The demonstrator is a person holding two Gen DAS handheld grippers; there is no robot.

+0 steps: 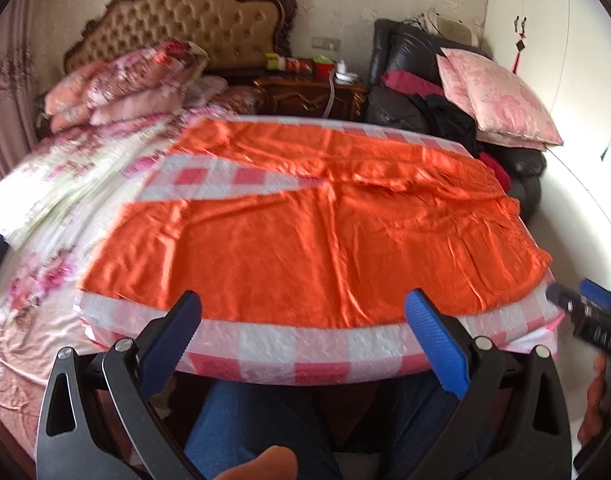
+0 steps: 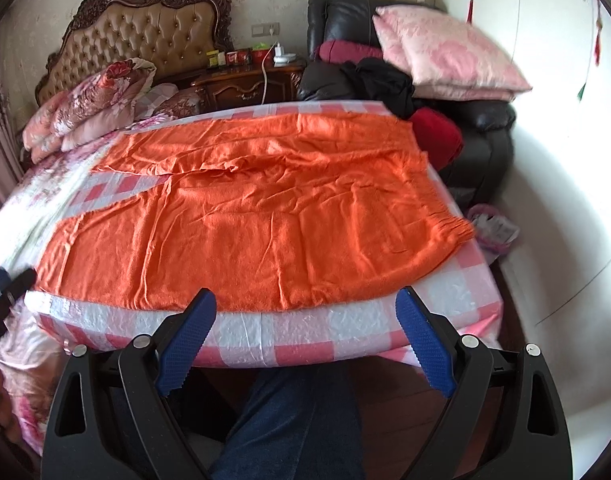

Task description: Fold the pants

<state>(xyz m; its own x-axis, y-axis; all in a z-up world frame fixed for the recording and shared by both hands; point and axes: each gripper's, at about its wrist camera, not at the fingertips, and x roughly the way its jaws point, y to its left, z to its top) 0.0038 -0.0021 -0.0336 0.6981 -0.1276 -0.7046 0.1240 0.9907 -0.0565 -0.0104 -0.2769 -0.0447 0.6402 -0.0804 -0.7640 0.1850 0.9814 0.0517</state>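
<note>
**Operator:** Currently, where do the pants (image 1: 305, 224) lie?

**Technician:** Spread flat on the checked cover (image 1: 289, 344), just ahead of both sets of fingertips. The two legs run off to the left of the fingers, split by a wedge of bare cover; the gathered waistband (image 2: 453, 232) lies to the right. The left gripper (image 1: 305, 312) is spread wide and holds nothing. The right gripper (image 2: 307, 308) is likewise wide and empty. Neither touches the cloth.

**Operator:** Failure modes from here?

**Technician:** Three, by judgement.
1. The fabric is creased. A fold made over those wrinkles would likely set them in.
2. A finger closing on the near hem could pinch the cover beneath as well, dragging it along.
3. The waistband sits close to the right edge of the cover. A pull toward that side could slide the pants off.

**Operator:** Surroundings?

**Technician:** Beyond the fingertips: the floral bedding (image 1: 65, 200), the tufted headboard (image 2: 141, 36), a nightstand (image 2: 245, 84) and a dark armchair (image 2: 477, 128) carrying a pink pillow (image 2: 445, 56).

**Operator:** Legible text or brands?

**Technician:** None. Packages on the nightstand are too small to read.
</note>
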